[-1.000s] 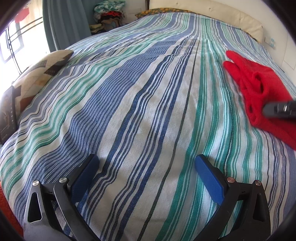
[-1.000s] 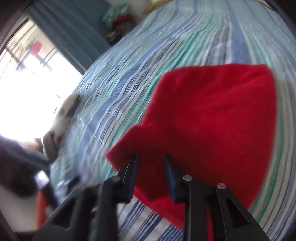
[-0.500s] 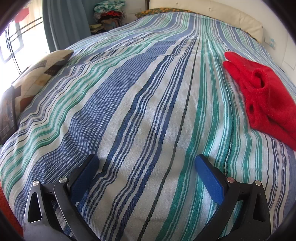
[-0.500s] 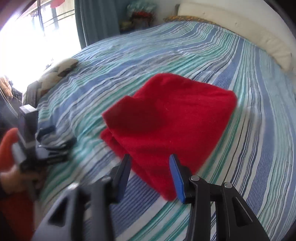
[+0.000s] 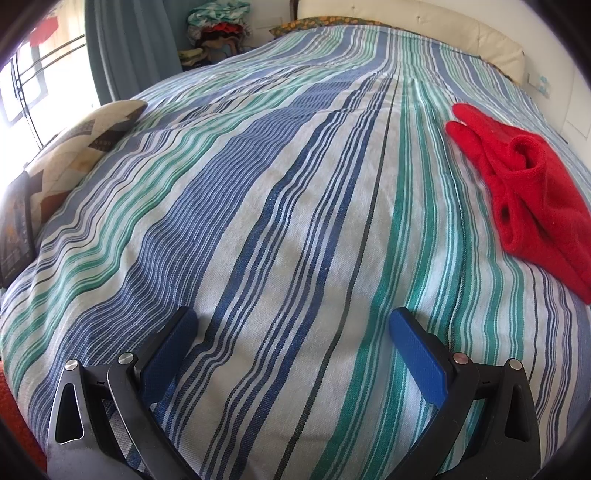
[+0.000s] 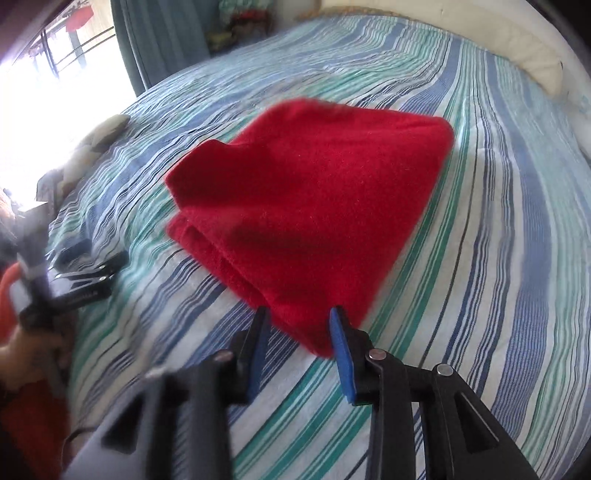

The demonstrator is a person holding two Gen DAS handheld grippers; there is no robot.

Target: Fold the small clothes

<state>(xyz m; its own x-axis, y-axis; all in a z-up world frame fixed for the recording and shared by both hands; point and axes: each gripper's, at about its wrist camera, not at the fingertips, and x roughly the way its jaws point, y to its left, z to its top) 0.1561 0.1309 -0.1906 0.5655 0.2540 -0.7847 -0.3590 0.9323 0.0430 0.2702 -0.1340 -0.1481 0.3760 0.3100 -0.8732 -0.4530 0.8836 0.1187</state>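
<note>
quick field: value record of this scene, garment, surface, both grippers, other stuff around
garment: red garment, folded, lying on the bed
surface: striped bedspread, blue, green and white
left gripper: left gripper, jaws wide apart, holding nothing, low over bare bedspread, the garment off to its right
right gripper: right gripper, jaws partly open, at the garment's near edge, no grip seen
left side of bed: patterned cushion
far corner: pile of clothes
head of bed: cream headboard

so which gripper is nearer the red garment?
The right gripper: its tips sit at the red garment edge. The left gripper is over bare striped bedspread.
</note>
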